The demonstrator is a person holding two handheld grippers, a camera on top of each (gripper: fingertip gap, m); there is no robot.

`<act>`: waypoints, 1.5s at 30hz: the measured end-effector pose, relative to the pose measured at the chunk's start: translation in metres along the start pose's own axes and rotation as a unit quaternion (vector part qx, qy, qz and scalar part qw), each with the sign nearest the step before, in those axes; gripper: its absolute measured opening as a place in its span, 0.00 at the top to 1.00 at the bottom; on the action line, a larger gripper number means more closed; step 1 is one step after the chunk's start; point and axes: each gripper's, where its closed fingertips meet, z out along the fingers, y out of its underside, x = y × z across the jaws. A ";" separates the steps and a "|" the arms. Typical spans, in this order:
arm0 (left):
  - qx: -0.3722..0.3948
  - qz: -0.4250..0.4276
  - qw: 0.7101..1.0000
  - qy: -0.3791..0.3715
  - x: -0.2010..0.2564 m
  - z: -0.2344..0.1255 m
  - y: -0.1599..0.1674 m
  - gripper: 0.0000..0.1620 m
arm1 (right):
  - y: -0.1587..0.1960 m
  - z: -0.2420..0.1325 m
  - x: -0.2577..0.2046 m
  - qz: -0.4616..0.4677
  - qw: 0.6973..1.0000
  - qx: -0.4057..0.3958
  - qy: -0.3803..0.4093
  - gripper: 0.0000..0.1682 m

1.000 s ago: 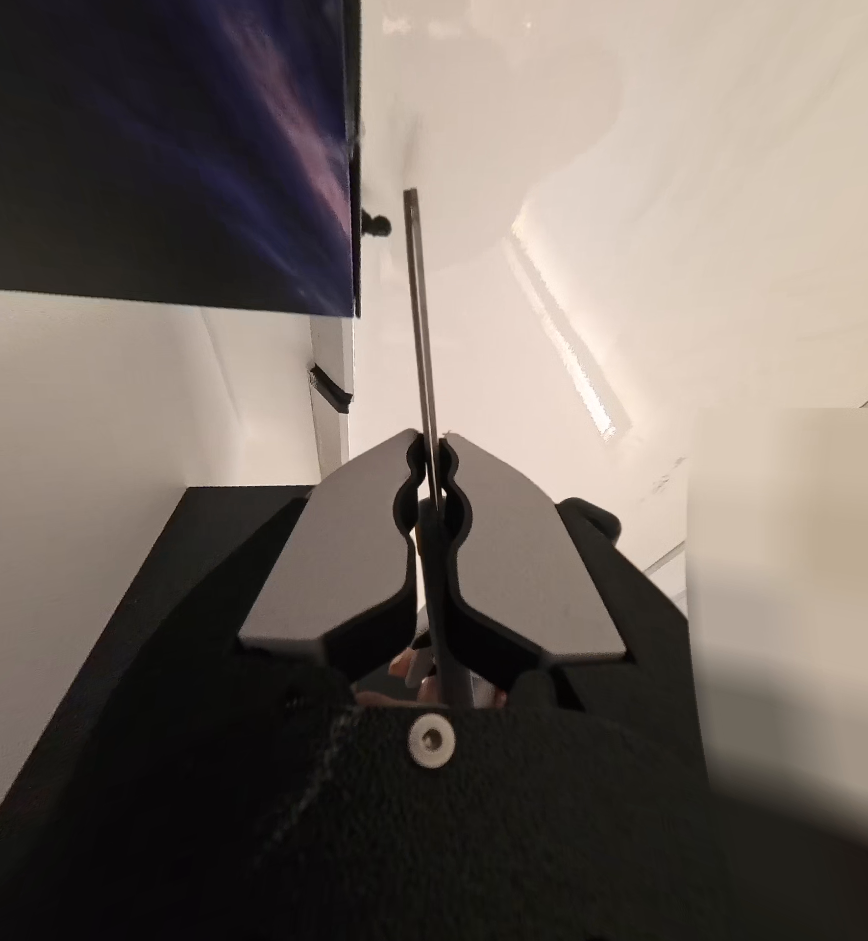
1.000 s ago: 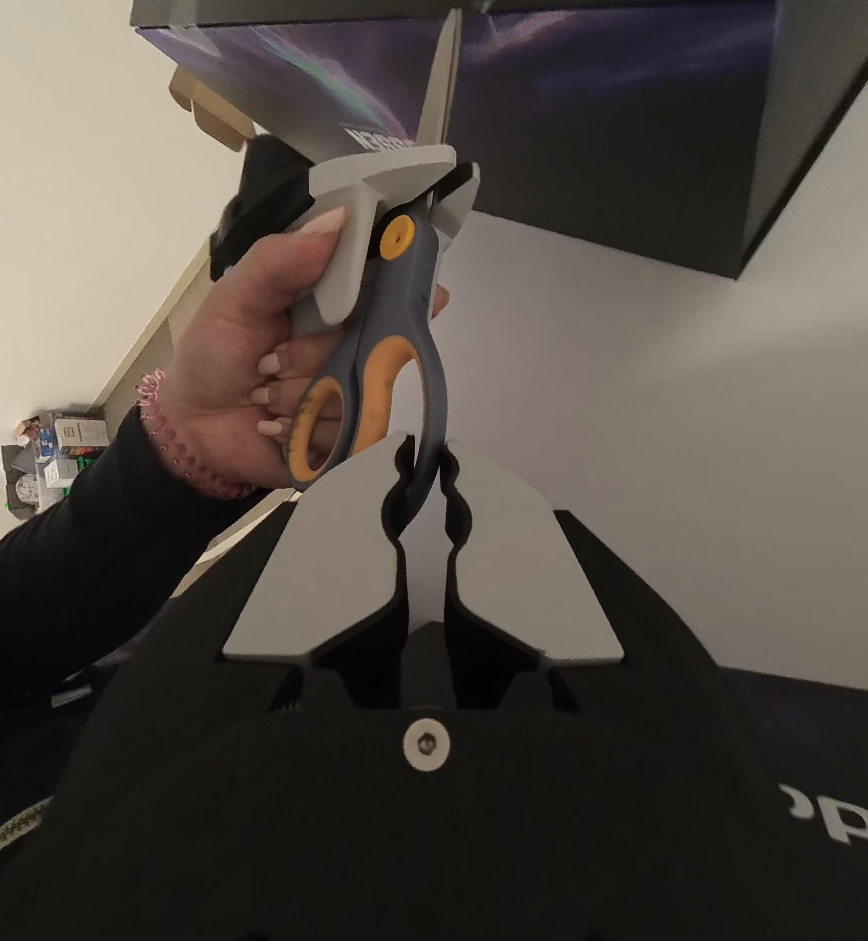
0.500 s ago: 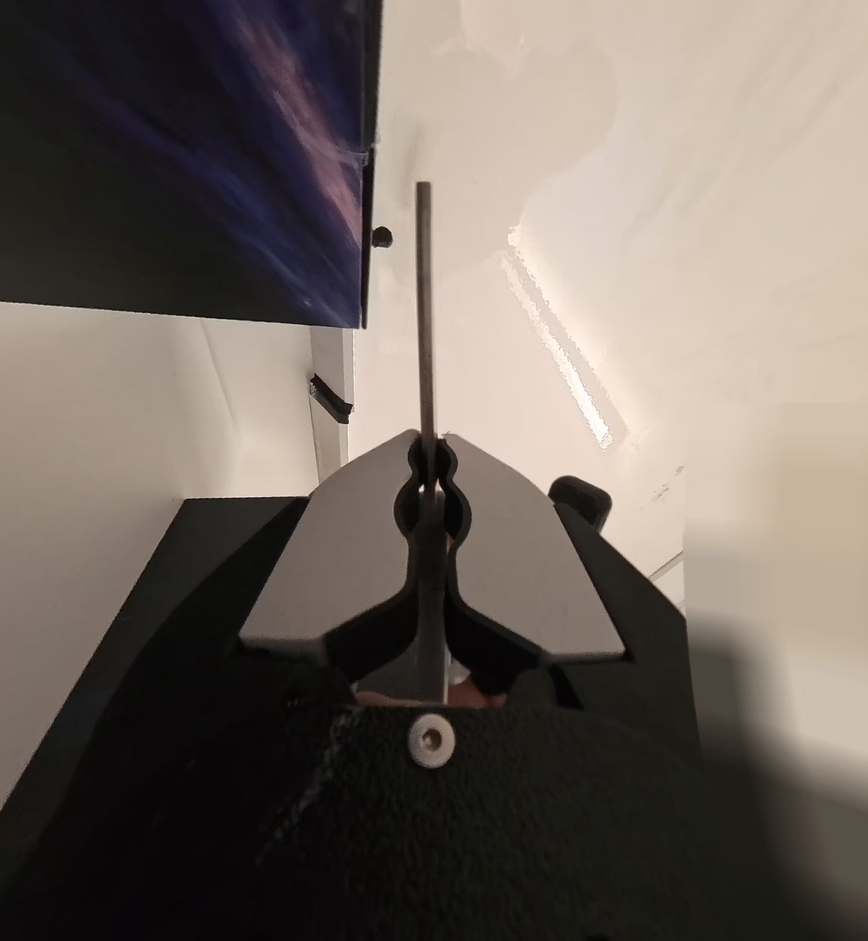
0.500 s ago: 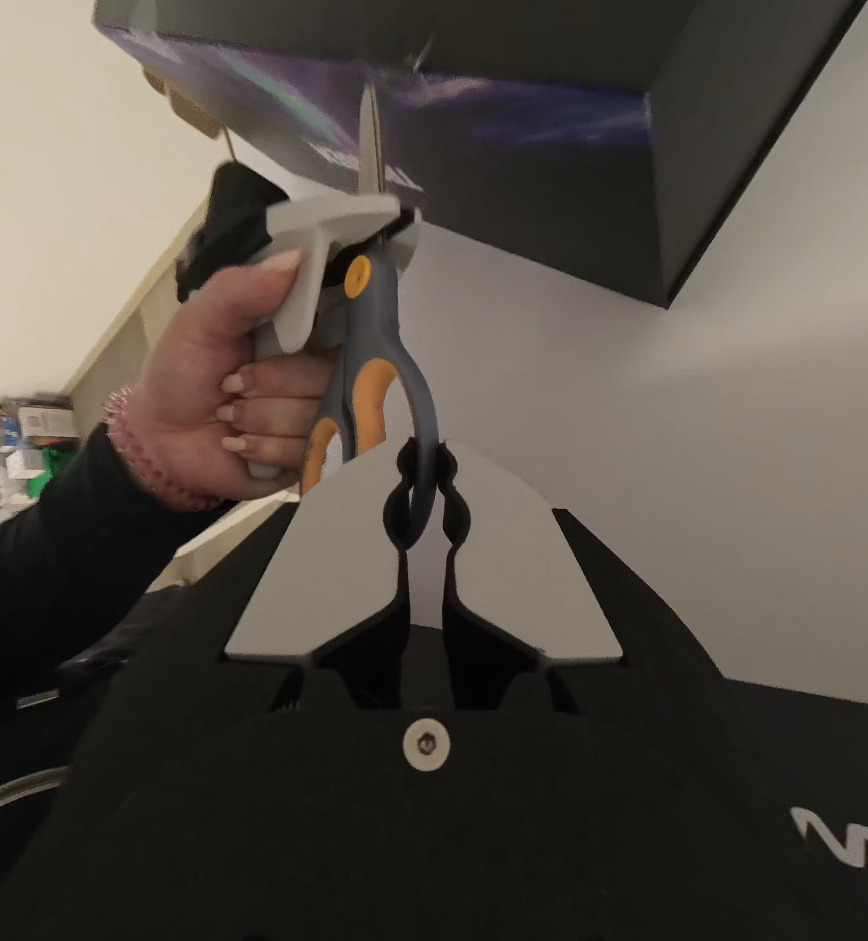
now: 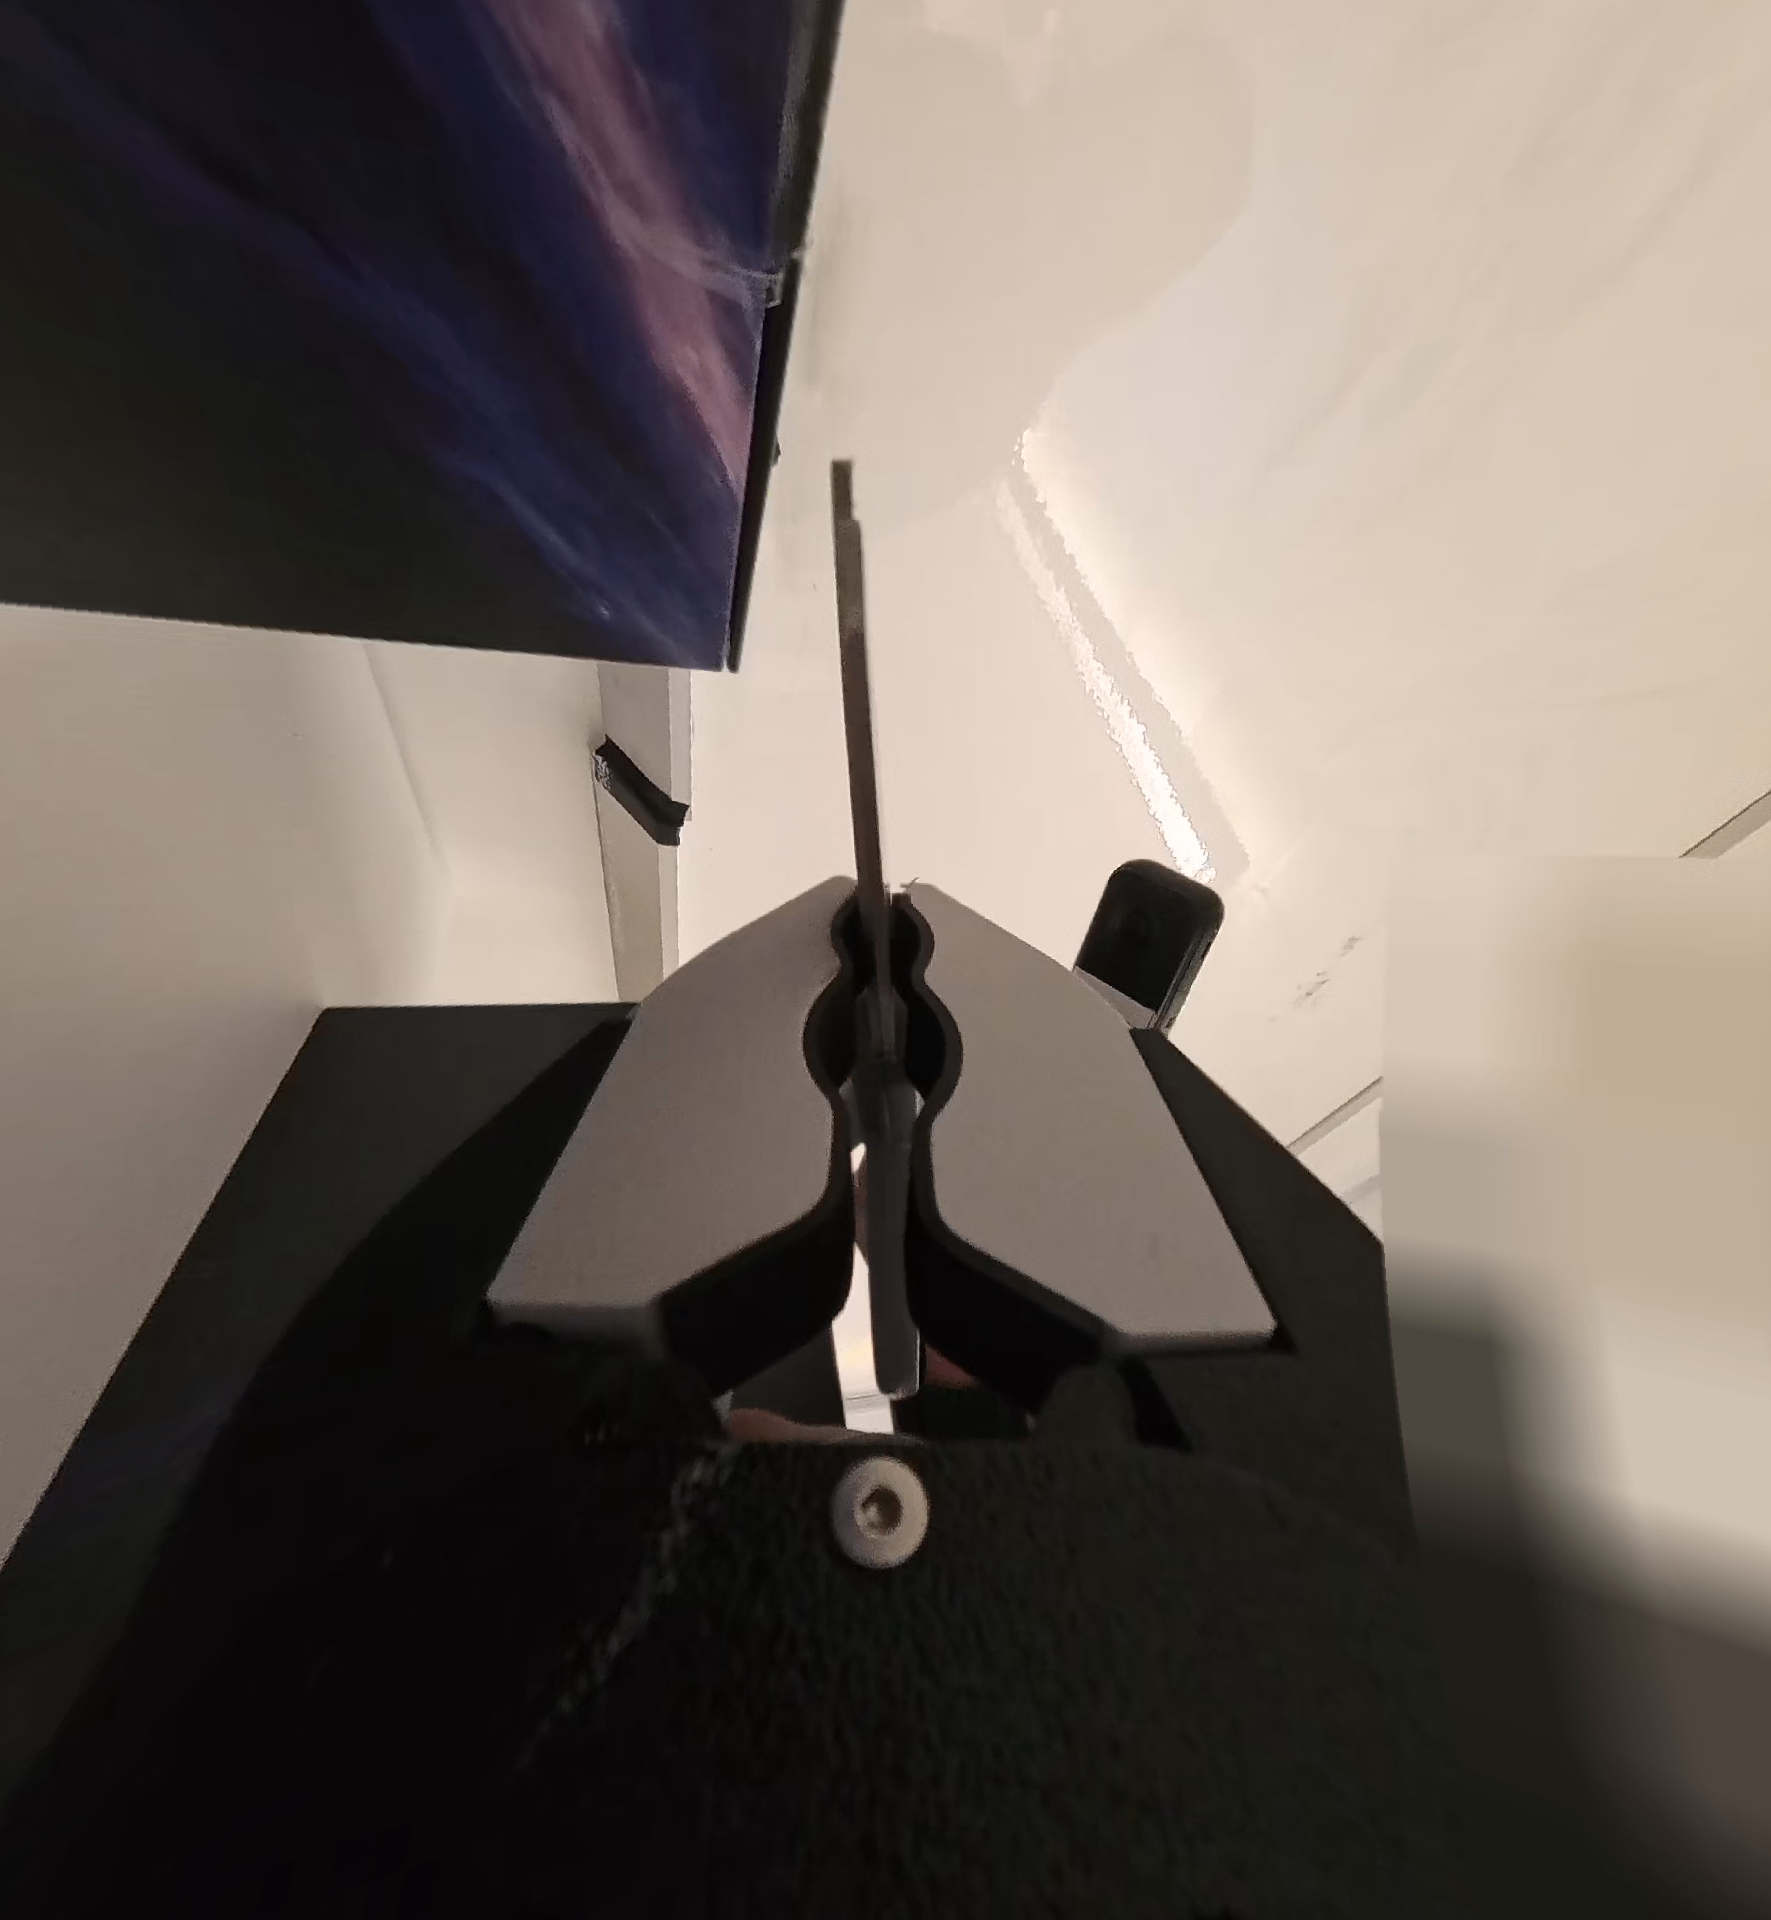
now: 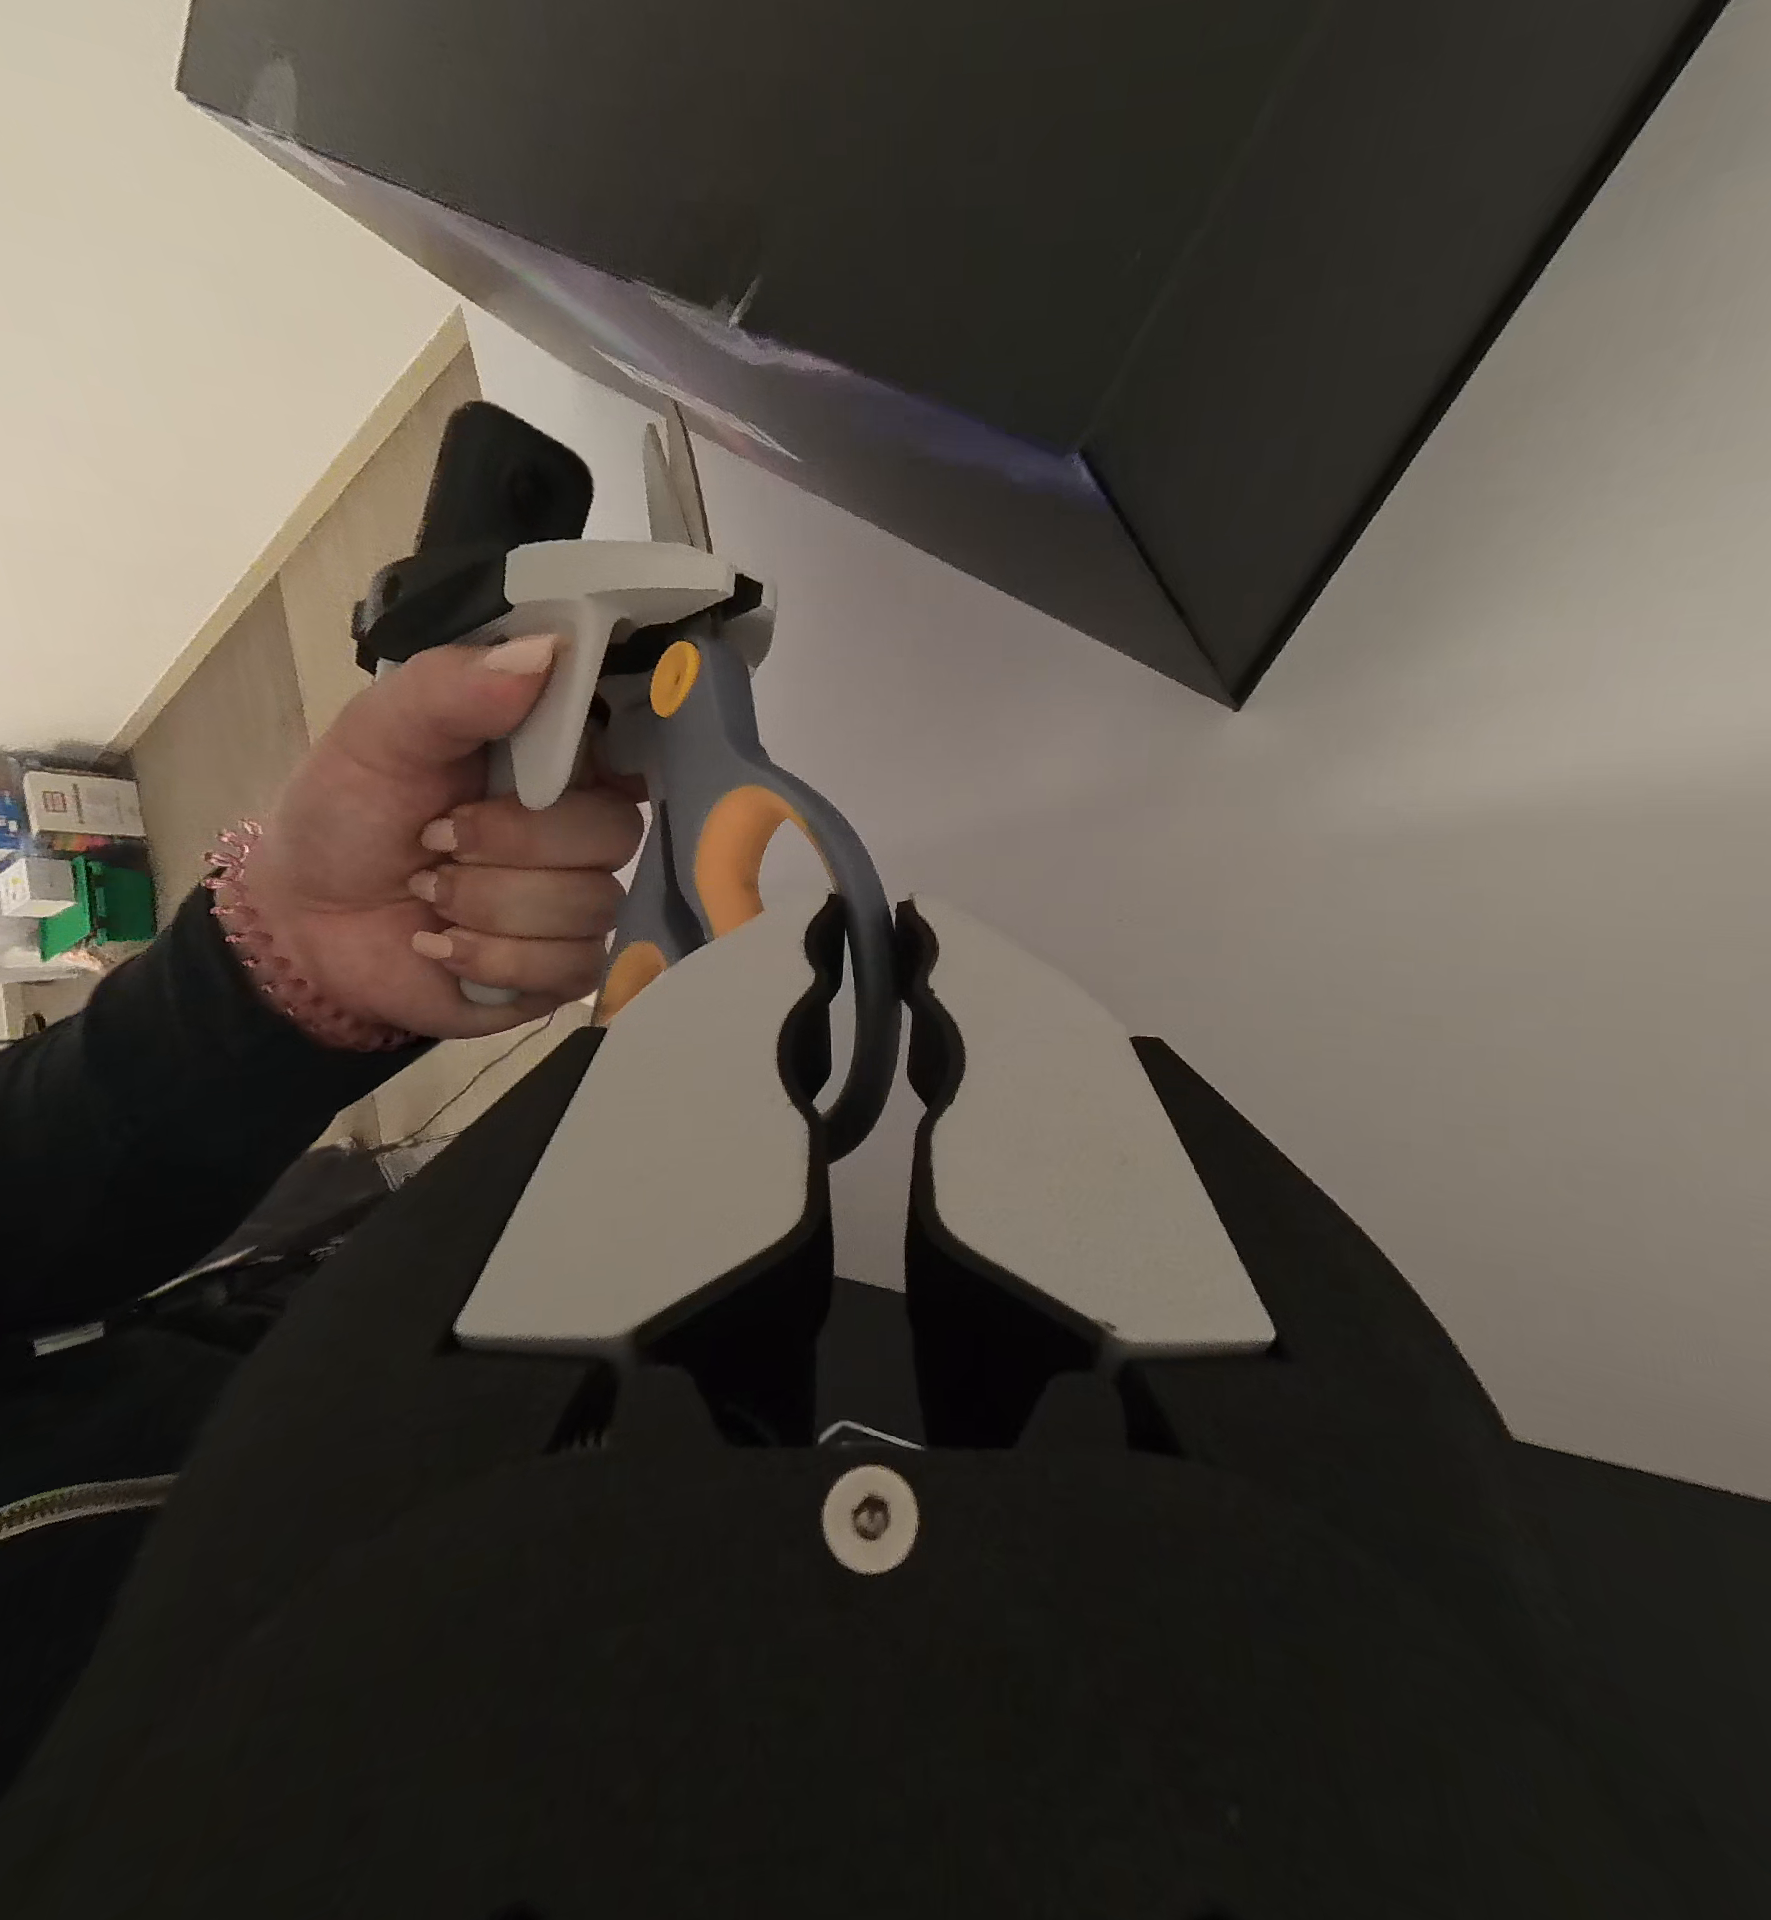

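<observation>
1. Left wrist view, own tool: left gripper [image 5: 876, 909], grey fingers with black wavy inner edges, closed tight on the blades of the scissors [image 5: 860, 727]. The blades are seen edge-on as a thin dark strip running from between the fingers out past the fingertips.
2. Left wrist view, upper left: dark box [image 5: 341, 312] with a blue and purple print on the facing side. The blade tip stands just to the right of its corner; contact cannot be told from this view.
3. Left wrist view, surroundings: pale wall [image 5: 1380, 416] with a bright streak of light; a black rounded device [image 5: 1151, 956] showing just behind the right finger; a black surface [image 5: 289, 1195] at lower left.
4. Right wrist view, own tool: right gripper [image 6: 870, 914], jaws at a narrow set, clamped on the lower grey finger loop of the scissors [image 6: 746, 810]. Handles are grey with orange inserts and an orange pivot.
5. Right wrist view, farther off: the left gripper again, held in a hand [image 6: 445, 831] wearing a pink coil wristband [image 6: 257, 935] and a black sleeve [image 6: 81, 1122]. Its grey fingers pinch the scissors just above the pivot.
6. Right wrist view, position of scissors: held between both grippers, blade tips pointing at the lower edge of the dark box and very near it.
7. Right wrist view, far left: small boxes and green items [image 6: 50, 873], blurred.
</observation>
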 end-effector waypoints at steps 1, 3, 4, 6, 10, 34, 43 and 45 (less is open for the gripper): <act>-0.002 0.001 1.000 0.000 -0.001 0.003 -0.002 0.99 | -0.001 -0.001 0.003 -0.003 1.000 -0.001 0.006 0.94; 0.007 0.004 1.000 -0.002 0.000 0.006 -0.007 0.99 | -0.007 0.001 0.006 0.002 1.000 0.000 0.002 0.94; 0.008 0.007 1.000 -0.002 0.001 0.007 -0.010 0.99 | -0.009 0.002 0.006 0.001 1.000 -0.003 0.001 0.94; 0.006 0.013 1.000 -0.001 0.004 0.007 -0.014 0.99 | -0.011 0.005 0.008 -0.012 1.000 -0.014 -0.002 0.94; 0.011 0.025 1.000 -0.005 0.002 0.004 -0.013 0.99 | -0.008 0.008 -0.001 -0.022 0.999 -0.024 -0.023 0.95; 0.053 0.049 0.997 -0.040 0.002 -0.013 -0.019 0.99 | 0.010 0.016 -0.028 -0.220 0.956 -0.067 0.180 0.80; 0.049 0.037 0.997 -0.054 -0.004 -0.008 -0.020 0.99 | 0.025 0.036 -0.013 -0.267 0.928 -0.156 0.208 0.77; 0.047 0.037 0.996 -0.062 -0.007 -0.008 -0.023 0.99 | 0.022 0.037 -0.007 -0.272 0.923 -0.158 0.221 0.75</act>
